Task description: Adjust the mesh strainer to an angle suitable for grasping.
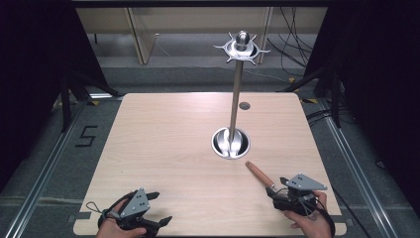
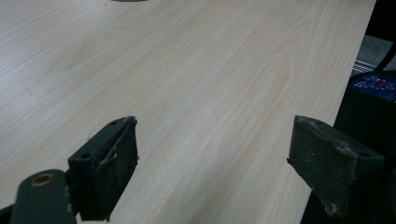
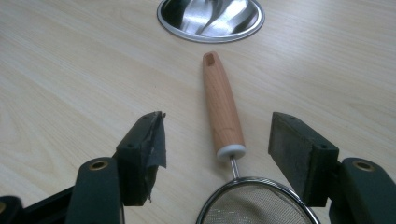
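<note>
Strainer (image 3: 224, 116) lies near the table's (image 1: 163, 144) right near edge, its wooden handle pointing at the stand's base (image 3: 211, 18). Right gripper (image 3: 217, 140) straddles it, jaws released; left gripper (image 2: 212, 158) also released over bare wood.

A pale wooden square table (image 1: 163, 148) carries a shiny metal stand with a round base and tall pole (image 1: 231, 143). Near the base lies a small mesh strainer with a wooden handle (image 3: 223, 109), flat on the tabletop.
</note>
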`<state>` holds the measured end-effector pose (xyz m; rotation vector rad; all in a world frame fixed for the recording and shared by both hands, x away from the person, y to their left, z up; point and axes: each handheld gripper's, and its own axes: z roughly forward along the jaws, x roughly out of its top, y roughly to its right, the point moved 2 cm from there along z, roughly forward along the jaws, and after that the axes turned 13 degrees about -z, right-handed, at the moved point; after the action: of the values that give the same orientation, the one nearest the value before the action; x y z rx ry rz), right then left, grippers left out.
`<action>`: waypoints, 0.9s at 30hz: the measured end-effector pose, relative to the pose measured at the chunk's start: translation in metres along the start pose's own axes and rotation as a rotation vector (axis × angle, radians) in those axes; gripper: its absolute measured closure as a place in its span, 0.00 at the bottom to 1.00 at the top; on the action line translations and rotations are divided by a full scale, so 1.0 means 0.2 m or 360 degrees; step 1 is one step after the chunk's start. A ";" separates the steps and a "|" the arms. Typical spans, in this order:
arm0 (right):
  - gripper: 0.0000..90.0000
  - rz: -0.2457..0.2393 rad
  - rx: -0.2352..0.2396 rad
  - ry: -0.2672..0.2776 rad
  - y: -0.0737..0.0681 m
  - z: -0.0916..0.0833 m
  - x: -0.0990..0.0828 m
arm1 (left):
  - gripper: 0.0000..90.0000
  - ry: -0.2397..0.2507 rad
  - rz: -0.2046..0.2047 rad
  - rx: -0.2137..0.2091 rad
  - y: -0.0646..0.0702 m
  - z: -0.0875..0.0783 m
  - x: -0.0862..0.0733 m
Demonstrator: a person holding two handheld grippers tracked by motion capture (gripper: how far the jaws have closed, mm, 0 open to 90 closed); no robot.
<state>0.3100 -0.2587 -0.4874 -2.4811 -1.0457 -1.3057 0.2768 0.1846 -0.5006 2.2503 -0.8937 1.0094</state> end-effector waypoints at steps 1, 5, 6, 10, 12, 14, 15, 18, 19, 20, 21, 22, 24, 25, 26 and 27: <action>0.40 0.0049 -0.0011 -0.0014 -0.01 0.00 0.00 | 0.17 0.0012 0.0009 0.0004 0.00 0.00 0.00; 0.40 0.0024 0.0004 -0.0009 -0.01 0.00 0.00 | 0.17 0.0010 0.0007 0.0002 0.00 0.00 0.00; 0.40 0.0024 0.0004 -0.0009 -0.01 0.00 0.00 | 0.17 0.0011 0.0007 0.0000 0.00 0.00 0.00; 0.40 0.0010 0.0042 0.0019 0.00 0.00 0.00 | 0.17 0.0012 0.0006 0.0001 0.00 0.00 0.00; 0.40 0.0116 0.0077 0.0034 -0.02 0.00 0.01 | 0.17 0.0009 0.0009 0.0002 0.00 0.00 0.00; 0.40 0.0086 0.0077 0.0055 0.00 0.00 0.02 | 0.17 0.0015 -0.0001 -0.0001 0.00 0.01 0.00; 0.40 0.0086 0.0077 0.0055 0.00 0.00 0.02 | 0.17 0.0008 0.0008 0.0008 0.00 0.01 0.00; 0.40 0.0142 0.0085 0.0044 0.00 0.00 0.03 | 0.17 0.0004 0.0003 0.0003 0.00 0.01 0.00; 0.40 0.0142 0.0085 0.0044 0.00 0.00 0.03 | 0.17 0.0005 -0.0002 0.0002 0.00 0.01 0.00; 0.40 0.0069 0.0093 0.0040 0.01 0.00 0.03 | 0.17 -0.0011 -0.0002 -0.0004 0.00 0.01 0.00; 0.40 0.0058 0.0087 0.0034 0.01 0.01 0.04 | 0.17 -0.0005 0.0008 0.0009 0.00 0.01 0.00; 0.40 0.0050 0.0074 0.0031 0.02 0.02 0.05 | 0.17 -0.0007 0.0007 0.0008 0.00 0.01 0.00; 0.40 0.0052 0.0073 0.0025 0.02 0.03 0.05 | 0.17 -0.0007 0.0008 0.0008 0.00 0.01 0.00; 0.40 0.0062 0.0083 0.0011 0.03 0.05 0.06 | 0.17 -0.0007 0.0007 0.0009 0.00 0.01 0.00; 0.40 0.0062 0.0083 0.0011 0.03 0.05 0.06 | 0.17 -0.0012 -0.0002 -0.0003 0.00 0.01 0.00; 0.40 0.0059 0.0074 -0.0011 0.03 0.05 0.07 | 0.17 -0.0011 -0.0004 -0.0003 0.00 0.01 0.00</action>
<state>0.3260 -0.2529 -0.4823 -2.4607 -1.0149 -1.2485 0.2774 0.1838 -0.5019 2.2539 -0.8945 1.0002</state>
